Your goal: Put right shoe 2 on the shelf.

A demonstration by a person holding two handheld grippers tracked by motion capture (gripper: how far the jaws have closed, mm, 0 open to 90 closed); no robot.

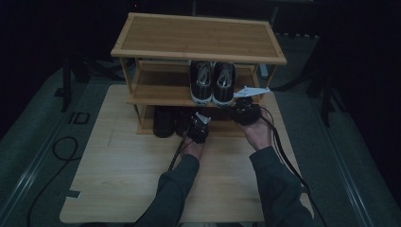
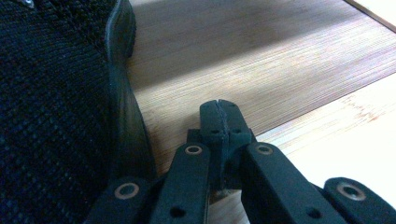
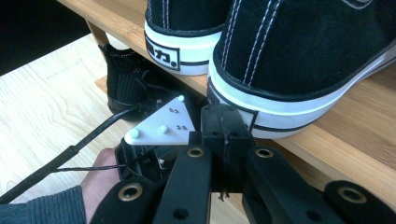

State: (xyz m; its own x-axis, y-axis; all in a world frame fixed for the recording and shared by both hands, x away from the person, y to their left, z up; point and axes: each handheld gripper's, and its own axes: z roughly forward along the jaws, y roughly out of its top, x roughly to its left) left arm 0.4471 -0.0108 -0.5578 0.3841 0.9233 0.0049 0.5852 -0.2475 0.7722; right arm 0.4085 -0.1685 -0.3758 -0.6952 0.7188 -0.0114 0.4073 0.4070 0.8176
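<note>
Sleeves lowest in high view; left gripper point(image 1: 197, 128) mid frame by dark shoes point(image 1: 164, 122) on bottom shelf, right gripper point(image 1: 246, 112) just right of black-and-white sneakers point(image 1: 212, 82) on middle shelf of wooden rack point(image 1: 198, 38). My guess: shoe sorting, grab comes next, tongs must open first.

Left gripper view: tongs point(image 2: 219, 122) pinched together, holding nothing. Black knit shoe point(image 2: 56, 107), bumpy cloth, smooth rubber edge, fills left side, close beside. Striped bamboo board behind.

Right gripper view: tongs point(image 3: 223, 126) pinched together, empty, tip just under sneaker heel point(image 3: 289, 60) at upper right. Soft black cloth, white stitches, shiny white rubber sole.
</note>
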